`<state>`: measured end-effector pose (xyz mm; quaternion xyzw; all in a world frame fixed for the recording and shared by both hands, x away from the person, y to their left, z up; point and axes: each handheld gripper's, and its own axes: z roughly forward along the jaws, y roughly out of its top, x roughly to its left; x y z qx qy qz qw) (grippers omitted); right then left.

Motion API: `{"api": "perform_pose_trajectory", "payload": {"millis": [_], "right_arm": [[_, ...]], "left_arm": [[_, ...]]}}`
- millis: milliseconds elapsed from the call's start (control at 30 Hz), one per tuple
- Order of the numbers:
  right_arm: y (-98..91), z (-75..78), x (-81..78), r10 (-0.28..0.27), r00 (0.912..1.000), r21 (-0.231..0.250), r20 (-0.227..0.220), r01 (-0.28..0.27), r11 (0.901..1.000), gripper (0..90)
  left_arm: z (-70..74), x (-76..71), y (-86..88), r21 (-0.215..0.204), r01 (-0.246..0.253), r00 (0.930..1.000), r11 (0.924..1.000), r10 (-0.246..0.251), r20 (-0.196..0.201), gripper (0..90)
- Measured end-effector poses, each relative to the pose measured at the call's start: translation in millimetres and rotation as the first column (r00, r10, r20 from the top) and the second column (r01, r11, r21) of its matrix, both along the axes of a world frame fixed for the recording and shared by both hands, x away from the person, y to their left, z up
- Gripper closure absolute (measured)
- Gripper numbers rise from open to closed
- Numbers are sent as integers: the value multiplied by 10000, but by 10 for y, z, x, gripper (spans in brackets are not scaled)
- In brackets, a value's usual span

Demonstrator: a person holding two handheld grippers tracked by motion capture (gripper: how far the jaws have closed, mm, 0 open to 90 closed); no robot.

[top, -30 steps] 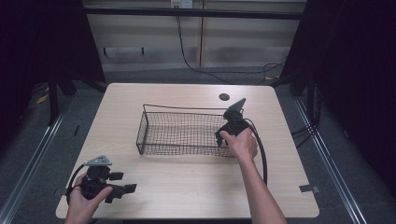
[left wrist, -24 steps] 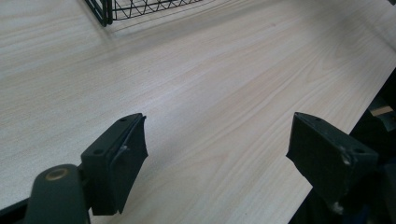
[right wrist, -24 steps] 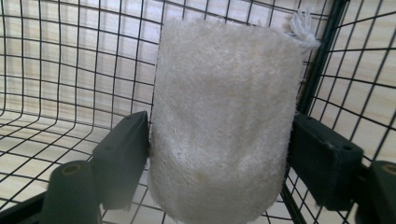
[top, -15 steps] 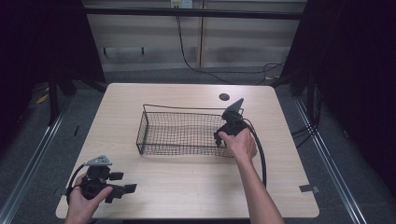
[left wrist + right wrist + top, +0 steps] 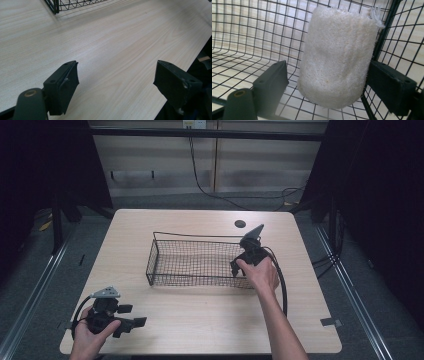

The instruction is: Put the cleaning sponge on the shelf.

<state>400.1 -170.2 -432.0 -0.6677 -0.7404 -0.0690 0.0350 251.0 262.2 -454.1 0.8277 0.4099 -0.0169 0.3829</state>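
Right gripper view: right gripper (image 5: pixel 325 82), jaws wide, straddles a pale sponge (image 5: pixel 337 57) inside the wire basket (image 5: pixel 200 262), perhaps touching one side; left gripper (image 5: pixel 117 85) gapes empty.

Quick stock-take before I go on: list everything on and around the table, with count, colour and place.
Wire basket: one, black, middle of the table.
Loofah sponge: one, cream, inside the basket at a corner, between the right gripper's jaws.
Round grommet: one, dark, far side of the tabletop.
Table: one, light wood.
Tape piece: one, grey, table's near right edge.
Left gripper: black, jaws wide apart, near left corner of the table, in the left hand.
Right gripper: black, at the basket's right end, jaws beside the sponge, in the right hand.
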Motion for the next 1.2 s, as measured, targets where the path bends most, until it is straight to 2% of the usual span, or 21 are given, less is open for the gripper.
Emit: {"api": "perform_pose_trajectory", "payload": {"millis": [467,767,900,1033,1133,1200], "right_arm": [[-98,89,-33,64,9995,689,317,-86,9976,179],[-128,130,-53,83,9984,922,552,-134,9957,179],[-137,137,-58,118,9990,1003,437,-161,9948,177],[-132,185,-64,392,9974,887,612,-446,9951,171],[-138,229,-66,509,9962,1009,710,-579,9932,163],[-157,250,-78,573,9937,1190,968,-687,9905,153]], "left_arm": [[1,-3,-1,-24,-6,10000,10000,6,28,191],[0,-3,-3,1,17,10000,10000,-17,17,192],[1,-3,0,-4,4,10000,10000,-4,31,192],[0,-3,-2,-4,10,10000,10000,-10,19,192],[1,-4,1,11,11,10000,10000,-11,49,192],[1,-4,1,18,10,10000,10000,-10,61,193]]}}
